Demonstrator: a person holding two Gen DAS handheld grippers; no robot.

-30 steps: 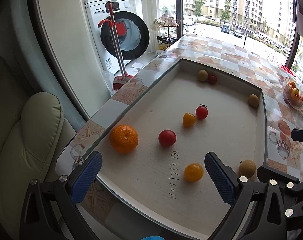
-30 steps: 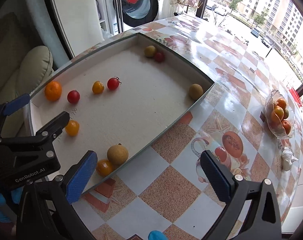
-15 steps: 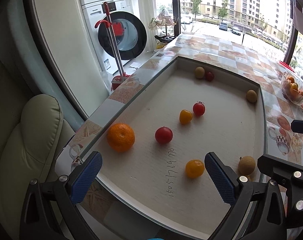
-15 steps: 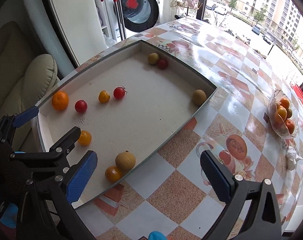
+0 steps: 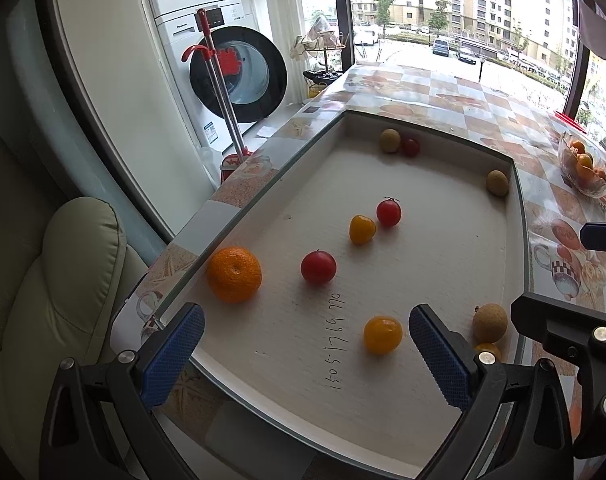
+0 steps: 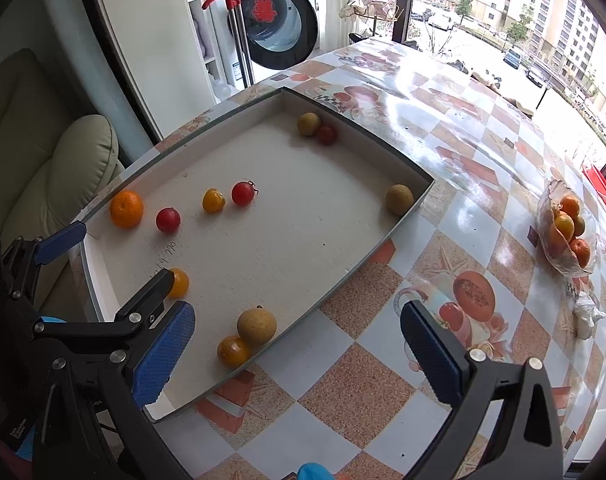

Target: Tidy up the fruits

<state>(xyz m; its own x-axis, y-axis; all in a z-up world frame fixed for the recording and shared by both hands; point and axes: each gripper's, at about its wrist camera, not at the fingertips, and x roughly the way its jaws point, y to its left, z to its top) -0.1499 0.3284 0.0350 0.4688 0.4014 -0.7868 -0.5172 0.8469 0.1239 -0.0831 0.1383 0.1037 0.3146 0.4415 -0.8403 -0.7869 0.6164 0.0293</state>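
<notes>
My left gripper and right gripper hover with fingers apart (holding nothing) over the tray of scattered fruits.

The right gripper hangs with its blue-padded fingers spread wide and nothing between them, above the near corner of a shallow white tray on a checkered fruit-print tablecloth. Just ahead, a tan round fruit touches a yellow-orange tomato at the tray's near wall. The left gripper sits at the tray's left end, also spread, partly covering another yellow tomato. Farther in lie an orange, a red tomato, a yellow tomato and a stemmed red tomato. A glass bowl of oranges stands well apart at right.
</notes>
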